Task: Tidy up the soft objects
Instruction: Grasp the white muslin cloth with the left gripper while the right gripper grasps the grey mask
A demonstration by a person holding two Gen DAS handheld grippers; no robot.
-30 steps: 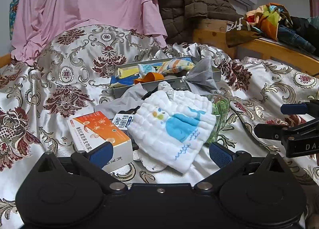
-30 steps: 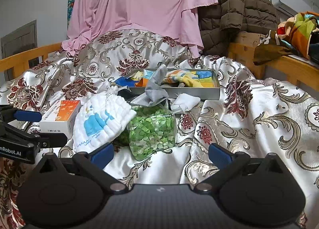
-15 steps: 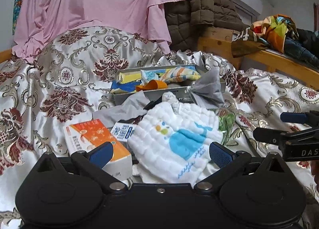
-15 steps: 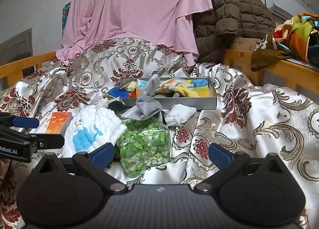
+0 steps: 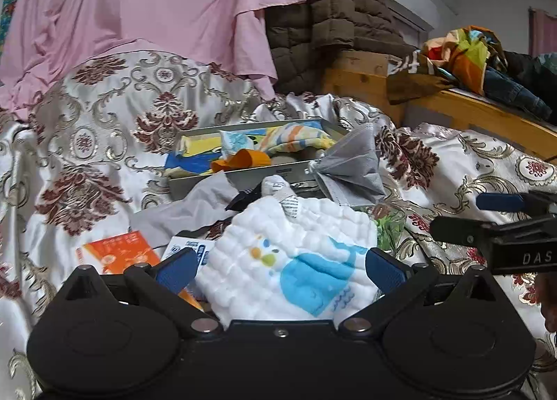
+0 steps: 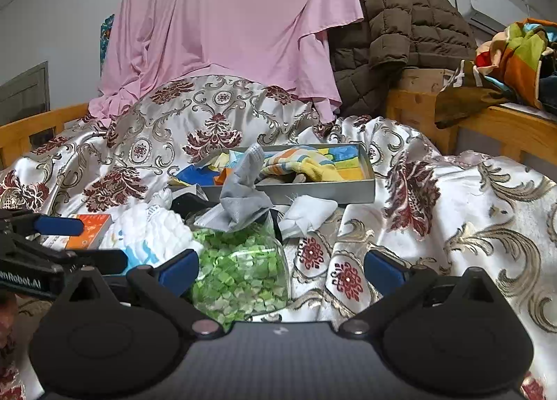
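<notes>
left gripper (image 5: 278, 269) now closer, fingers wide around white cloth (image 5: 292, 260)

Glossy satin bedspread (image 5: 104, 142), matt metal tray (image 6: 313, 191), waffled cotton cloth (image 5: 289, 260).

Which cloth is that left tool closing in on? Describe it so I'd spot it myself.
On the patterned satin bedspread, look just in front of the grey metal tray of cloths. The white quilted washcloth lies there between an orange box and a bag of green bits; only it bears a blue whale.
</notes>
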